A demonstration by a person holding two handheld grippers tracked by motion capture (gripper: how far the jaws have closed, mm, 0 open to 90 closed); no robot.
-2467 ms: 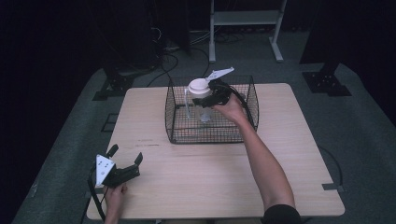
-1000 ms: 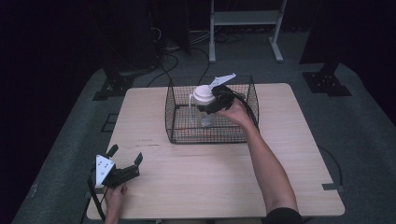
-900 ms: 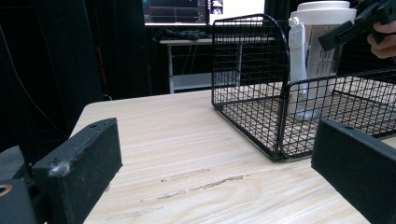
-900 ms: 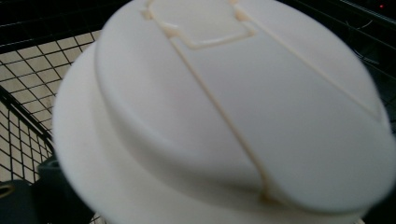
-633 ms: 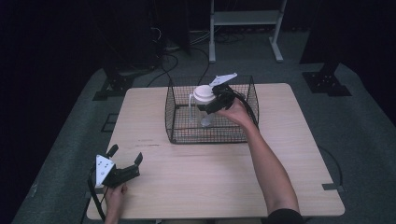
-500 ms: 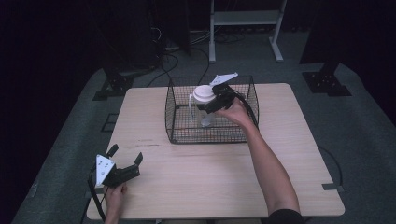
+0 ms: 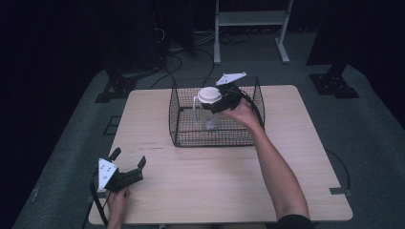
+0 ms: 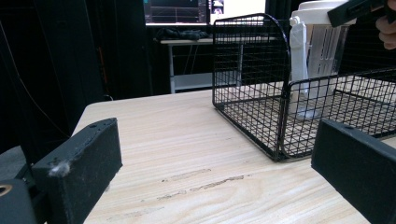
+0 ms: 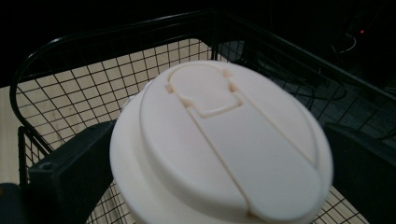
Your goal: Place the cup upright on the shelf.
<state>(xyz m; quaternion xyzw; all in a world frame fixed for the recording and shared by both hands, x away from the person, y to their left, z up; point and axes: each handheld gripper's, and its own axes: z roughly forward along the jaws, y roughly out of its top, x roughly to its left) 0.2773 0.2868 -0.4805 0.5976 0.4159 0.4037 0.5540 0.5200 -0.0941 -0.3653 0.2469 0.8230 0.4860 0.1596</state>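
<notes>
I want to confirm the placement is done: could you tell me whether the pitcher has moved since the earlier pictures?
Yes. The pitcher has sunk into the wire basket, its lid now nearer the rim, with the right gripper around it.

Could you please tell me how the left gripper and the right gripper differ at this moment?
The left gripper rests low near the table's front edge, nothing between its jaws; the right gripper is raised over the wire basket, its jaws flanking the pitcher's white lid. Both stand open.
</notes>
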